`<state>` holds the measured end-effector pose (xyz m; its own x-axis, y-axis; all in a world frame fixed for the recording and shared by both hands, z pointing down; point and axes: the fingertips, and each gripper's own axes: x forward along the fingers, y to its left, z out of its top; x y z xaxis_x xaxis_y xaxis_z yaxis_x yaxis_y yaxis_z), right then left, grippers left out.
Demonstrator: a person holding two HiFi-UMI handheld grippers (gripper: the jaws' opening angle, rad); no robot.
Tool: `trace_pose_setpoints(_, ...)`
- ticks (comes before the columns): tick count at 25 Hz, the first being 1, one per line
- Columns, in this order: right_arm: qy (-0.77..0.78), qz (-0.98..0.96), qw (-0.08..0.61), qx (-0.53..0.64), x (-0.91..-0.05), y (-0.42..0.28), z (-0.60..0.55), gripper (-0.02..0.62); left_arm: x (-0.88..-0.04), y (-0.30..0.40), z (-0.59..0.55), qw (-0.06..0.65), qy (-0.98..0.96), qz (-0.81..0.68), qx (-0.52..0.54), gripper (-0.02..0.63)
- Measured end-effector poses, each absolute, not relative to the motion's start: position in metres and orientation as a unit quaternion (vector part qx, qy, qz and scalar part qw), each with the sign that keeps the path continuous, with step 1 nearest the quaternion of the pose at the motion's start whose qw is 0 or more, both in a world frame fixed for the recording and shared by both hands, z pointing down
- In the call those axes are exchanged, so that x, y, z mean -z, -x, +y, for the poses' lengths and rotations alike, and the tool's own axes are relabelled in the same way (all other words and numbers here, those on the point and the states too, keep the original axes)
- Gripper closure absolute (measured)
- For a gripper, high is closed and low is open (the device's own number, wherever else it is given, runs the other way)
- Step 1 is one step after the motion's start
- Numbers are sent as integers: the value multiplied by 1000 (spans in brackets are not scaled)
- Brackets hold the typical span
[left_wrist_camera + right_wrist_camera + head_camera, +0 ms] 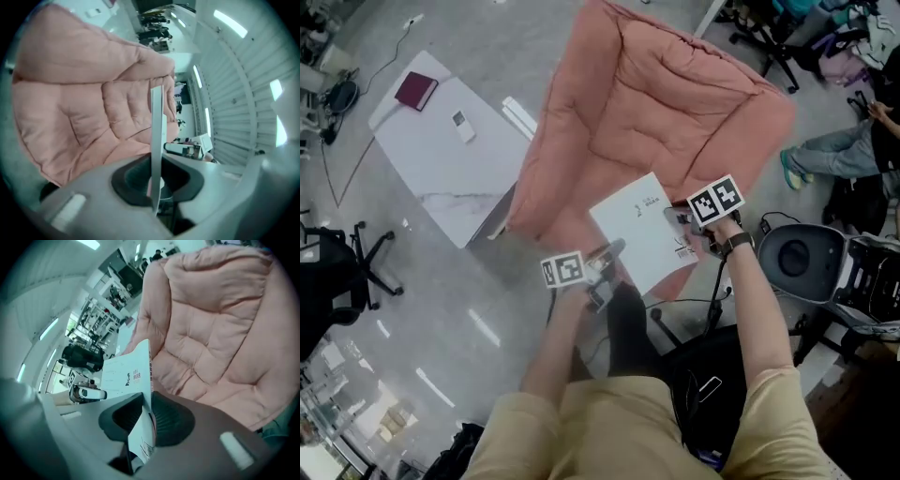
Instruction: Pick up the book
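Nearest to the camera are the person's legs in beige trousers (609, 422), and both forearms reach forward from them. At the far left stands a white table (441, 183), well apart and not in the way. Next, the left gripper (611, 255) has its jaws narrow and pressed on the left long edge of the book (642, 234). In the left gripper view, this gripper (157, 180) shows the book (157, 122) edge-on as a thin upright strip between the pads. The book is white and hangs between the 2 grippers, over the front edge of the pink cushion chair (675, 103). It seems to be clear of the chair. Its long axis points away from the person, slightly slanted. The right gripper (682, 225) clamps the opposite long edge. In the right gripper view, this gripper (146, 420) closes on the book (124, 371) beside a printed edge, probably the spine. Both hands are equally near, so I judge that they must move together. Open room is above and toward the person, while cables lie on the floor below.
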<state>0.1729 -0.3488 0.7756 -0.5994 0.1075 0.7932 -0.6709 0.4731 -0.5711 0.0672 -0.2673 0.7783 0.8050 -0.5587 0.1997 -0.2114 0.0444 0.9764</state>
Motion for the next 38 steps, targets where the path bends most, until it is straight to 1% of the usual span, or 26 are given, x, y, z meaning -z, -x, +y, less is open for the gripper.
trace_pose_setpoints(5, -269, -808, 283, -442, -663, -179, -329, 523, -675, -60, -274, 573, -776, -253, 76, 561)
trace_pose_setpoints(10, -355, -837, 170, -380, -557, -191, -301, 523, -567, -60, -272, 454, -862, -223, 43, 561)
trace_pose_setpoints(14, -421, -849, 79, -311, -470, -204, -273, 523, -476, -68, -268, 333, -923, -191, 13, 561)
trace_pose_setpoints(16, -451, -845, 37, -285, -435, -211, -249, 523, -436, -75, -254, 279, -944, -173, -2, 561)
trace_pose_setpoints(19, -492, -834, -11, -247, -395, -227, -212, 523, -389, -92, -230, 218, -965, -148, -18, 560)
trace_pose_setpoints(23, -529, -828, -49, -179, -336, -242, -165, 523, -330, -109, -198, 148, -981, -122, -14, 560)
trace_pose_setpoints(26, -549, -824, -62, -124, -297, -238, -127, 523, -294, -107, -165, 108, -988, -107, 7, 560)
trace_pose_setpoints(30, -564, -818, -71, -86, -266, -226, -78, 523, -263, -97, -121, 64, -993, -99, 26, 560)
trace_pose_setpoints(33, -572, -814, -86, -61, -252, -217, -50, 523, -248, -88, -95, 40, -993, -102, 39, 560)
trace_pose_setpoints(38, -573, -812, -101, -48, -249, -208, -27, 523, -242, -79, -75, 21, -992, -116, 45, 560)
